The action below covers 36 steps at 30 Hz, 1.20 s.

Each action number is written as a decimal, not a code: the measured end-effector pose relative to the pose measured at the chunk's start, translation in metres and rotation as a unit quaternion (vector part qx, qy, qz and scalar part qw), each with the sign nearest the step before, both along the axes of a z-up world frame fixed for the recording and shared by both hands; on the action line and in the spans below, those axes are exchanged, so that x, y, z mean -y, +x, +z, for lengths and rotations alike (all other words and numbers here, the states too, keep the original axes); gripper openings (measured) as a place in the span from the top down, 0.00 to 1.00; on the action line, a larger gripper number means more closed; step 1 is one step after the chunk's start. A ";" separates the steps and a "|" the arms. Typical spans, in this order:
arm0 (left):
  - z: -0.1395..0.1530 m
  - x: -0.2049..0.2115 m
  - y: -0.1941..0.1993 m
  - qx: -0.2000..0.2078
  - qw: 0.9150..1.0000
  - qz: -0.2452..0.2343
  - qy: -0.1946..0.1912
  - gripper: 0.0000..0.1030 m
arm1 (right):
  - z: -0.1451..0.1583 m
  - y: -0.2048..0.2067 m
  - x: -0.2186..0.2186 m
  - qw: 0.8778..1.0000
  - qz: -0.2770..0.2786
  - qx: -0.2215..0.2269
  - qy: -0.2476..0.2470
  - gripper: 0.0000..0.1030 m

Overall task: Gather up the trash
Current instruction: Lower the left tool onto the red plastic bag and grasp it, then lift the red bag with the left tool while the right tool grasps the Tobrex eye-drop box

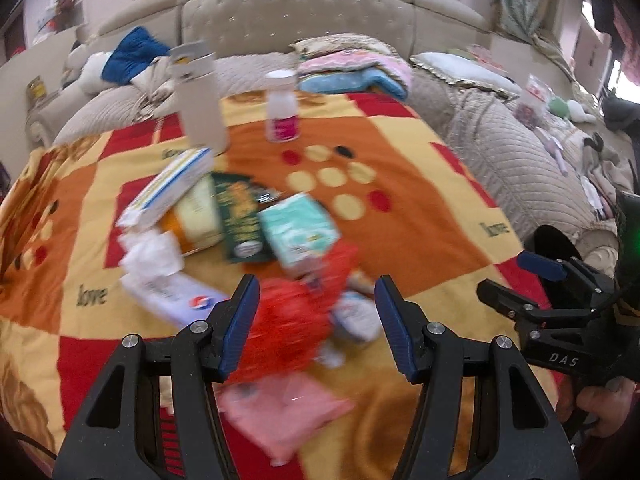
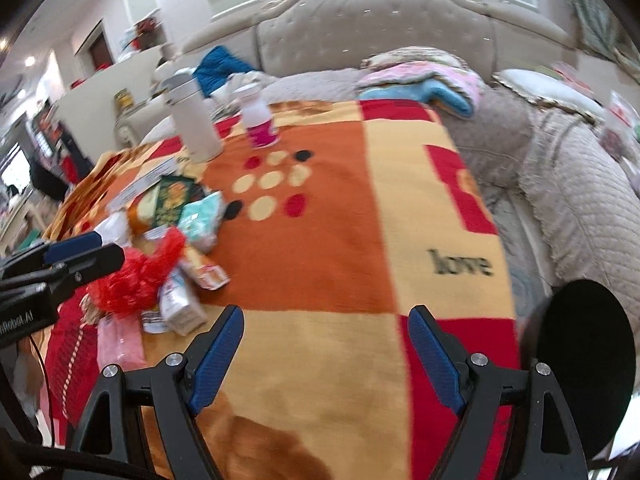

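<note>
Red bag [image 1: 292, 320] motion-blurred, contents unclear

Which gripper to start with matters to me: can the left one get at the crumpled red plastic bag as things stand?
Probably yes: the left gripper is open and empty, with the red plastic bag right ahead between its fingers, topmost in the pile.

Left gripper [image 1: 316, 324] hangs over the blanket [image 1: 420, 208], jaws apart, nothing pinched. Red bag [image 1: 296, 312] lies below, between the fingers; pink wrapper [image 1: 288, 404] at 6 o'clock of it. Trash pile runs to 11: teal pack [image 1: 298, 228], green packet [image 1: 240, 220], tissue [image 1: 152, 256]. Flask [image 1: 202, 108] and bottle [image 1: 282, 108] upright at 12. Right gripper [image 1: 516, 276] at 3, jaws apart.
</note>
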State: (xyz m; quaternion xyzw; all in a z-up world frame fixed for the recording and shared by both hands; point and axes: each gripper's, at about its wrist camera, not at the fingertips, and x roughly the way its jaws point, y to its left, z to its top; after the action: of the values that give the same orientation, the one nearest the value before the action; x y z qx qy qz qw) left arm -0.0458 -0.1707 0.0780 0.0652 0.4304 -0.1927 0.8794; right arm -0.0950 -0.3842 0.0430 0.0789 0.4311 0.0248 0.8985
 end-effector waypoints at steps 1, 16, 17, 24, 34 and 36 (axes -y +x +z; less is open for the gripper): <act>-0.002 -0.008 0.001 -0.004 1.000 0.002 0.001 0.43 | 0.000 0.003 -0.006 1.000 0.008 -0.001 -0.001 0.20; -0.035 -0.017 0.016 -0.039 0.997 -0.058 0.020 0.43 | -0.017 0.027 -0.054 0.996 0.079 -0.030 -0.002 0.20; -0.036 -0.014 0.018 -0.046 0.997 -0.067 0.016 0.44 | -0.018 0.027 -0.055 0.996 0.082 -0.032 -0.001 0.20; -0.023 -0.024 0.030 -0.059 0.996 -0.057 -0.024 0.84 | -0.019 0.029 -0.068 0.993 0.112 -0.026 0.012 0.20; 0.020 -0.058 0.030 -0.022 0.996 -0.018 -0.081 0.86 | -0.041 0.062 -0.101 0.987 0.151 -0.044 0.036 0.41; 0.021 -0.059 0.030 -0.023 0.996 -0.018 -0.085 0.86 | -0.043 0.065 -0.107 0.987 0.154 -0.044 0.034 0.55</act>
State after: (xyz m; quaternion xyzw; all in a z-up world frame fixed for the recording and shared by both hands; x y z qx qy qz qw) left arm -0.0162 -0.1114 0.0988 -0.0068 0.4317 -0.2456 0.8679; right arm -0.0297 -0.2775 -0.0003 0.0432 0.4761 0.1739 0.8610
